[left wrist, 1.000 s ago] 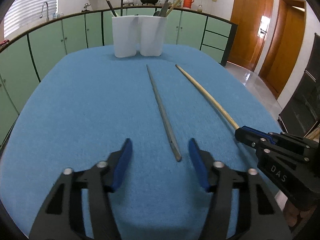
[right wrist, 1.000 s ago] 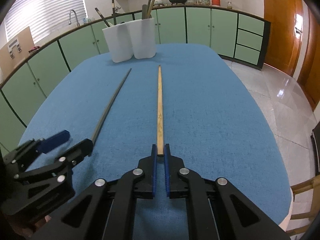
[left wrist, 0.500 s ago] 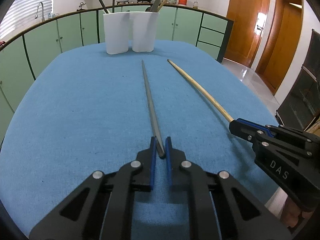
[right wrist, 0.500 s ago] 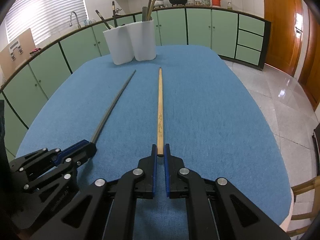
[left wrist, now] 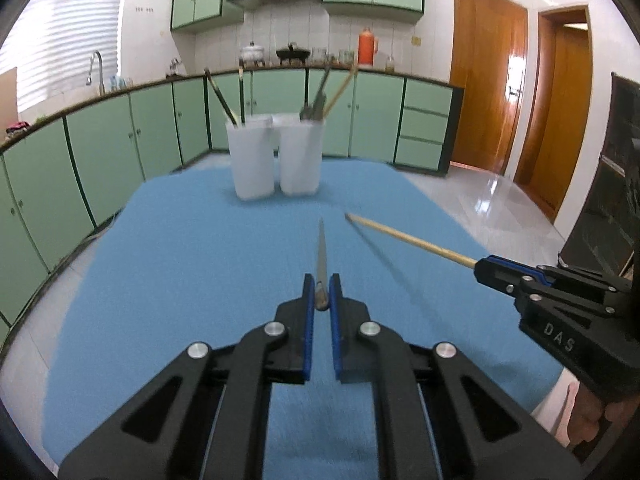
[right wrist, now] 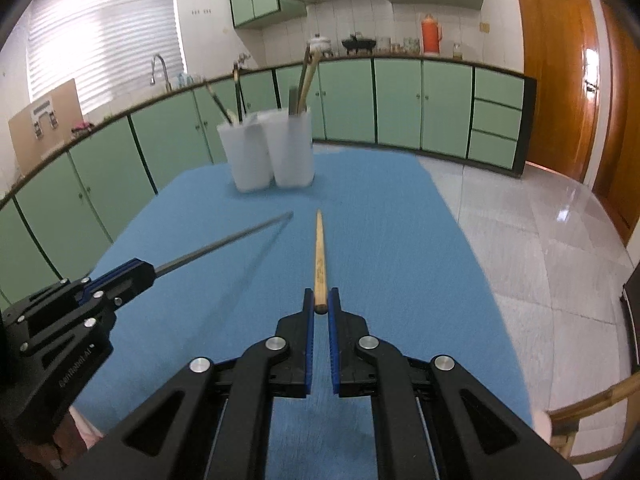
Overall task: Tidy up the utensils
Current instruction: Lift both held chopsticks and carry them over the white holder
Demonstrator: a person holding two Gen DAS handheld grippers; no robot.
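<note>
My left gripper [left wrist: 321, 292] is shut on the thick end of a grey metal chopstick [left wrist: 321, 254], which is lifted off the blue table [left wrist: 180, 264] and points toward two white holders [left wrist: 276, 160]. My right gripper [right wrist: 320, 304] is shut on the end of a wooden chopstick [right wrist: 319, 256], also raised above the cloth. Each view shows the other gripper: the right gripper [left wrist: 486, 270] with the wooden chopstick [left wrist: 408, 240], the left gripper [right wrist: 136, 276] with the metal chopstick [right wrist: 224, 242]. The white holders [right wrist: 272, 152] hold several utensils.
Green kitchen cabinets [left wrist: 100, 152] curve around behind the table. A tiled floor [right wrist: 540, 240] lies to the right, with wooden doors [left wrist: 488, 92] beyond. A wooden chair [right wrist: 592, 408] shows at the lower right in the right wrist view.
The left gripper closed on the metal chopstick. Both grippers then rose, lifting both chopsticks off the cloth; their shadows now lie below them.
</note>
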